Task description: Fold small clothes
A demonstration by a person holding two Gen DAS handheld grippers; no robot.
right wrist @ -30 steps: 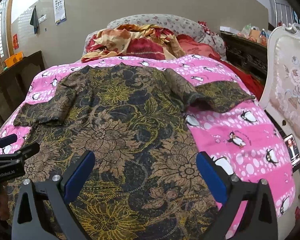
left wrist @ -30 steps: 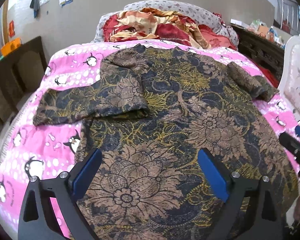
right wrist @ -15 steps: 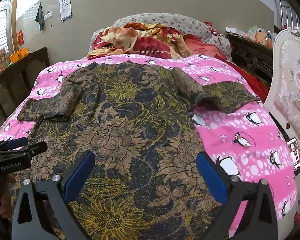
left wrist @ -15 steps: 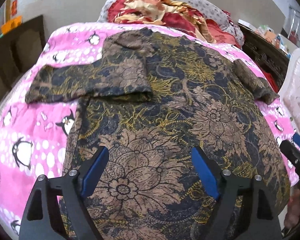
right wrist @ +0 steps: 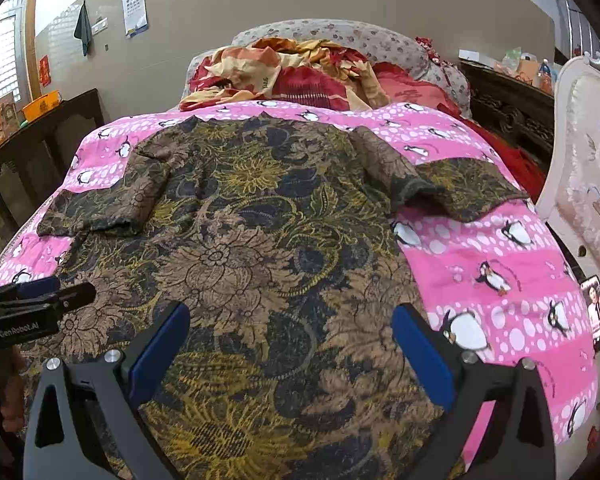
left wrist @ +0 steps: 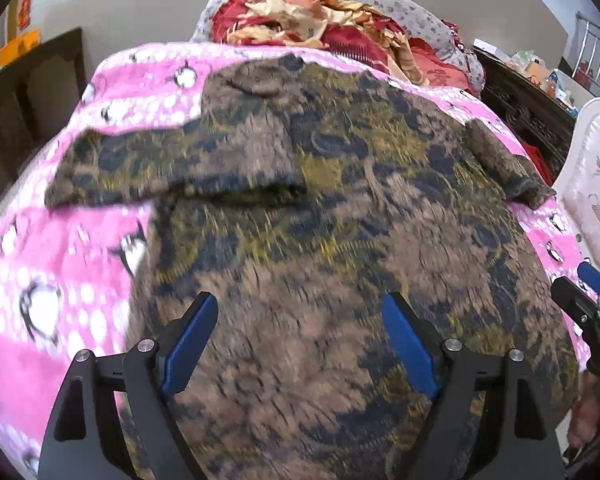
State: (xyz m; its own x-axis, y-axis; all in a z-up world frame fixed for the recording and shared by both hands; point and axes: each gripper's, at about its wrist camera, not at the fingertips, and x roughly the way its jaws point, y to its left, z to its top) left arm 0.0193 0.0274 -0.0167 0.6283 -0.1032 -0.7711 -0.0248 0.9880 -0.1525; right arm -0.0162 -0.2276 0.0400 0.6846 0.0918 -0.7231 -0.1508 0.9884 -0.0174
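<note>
**Patterned garment spread flat on the bed, both grippers poised above its hem**

A dark floral garment point(right wrist: 260, 248), brown and mustard on navy, lies spread across a pink penguin blanket point(right wrist: 500, 264) that covers the bed. From the right wrist view it fills the middle of the bed, its neckline toward twelve o'clock and its hem toward six. One sleeve point(right wrist: 100, 204) reaches out to nine o'clock and lies flat on the blanket; the other sleeve point(right wrist: 456, 184) stretches toward two o'clock, with a fold where it meets the body.

The left gripper point(left wrist: 300, 340) hangs over the lower part of the garment, near its nine o'clock edge. Its blue pads point(left wrist: 188, 344) stand apart, having drawn somewhat closer within the last second, and only open cloth shows between them, not pinched. That view is blurred, so whether the fingertips touch the fabric I cannot tell. The right gripper point(right wrist: 292, 344) hovers over the hem with its jaws wide apart and nothing clamped between them.

At twelve o'clock a heap of red and cream bedding point(right wrist: 292, 68) sits against a grey flowered pillow point(right wrist: 352, 38). A padded white chair back point(right wrist: 588, 168) stands at three o'clock, and a phone point(right wrist: 598, 312) lies at the blanket's edge near four o'clock.
</note>
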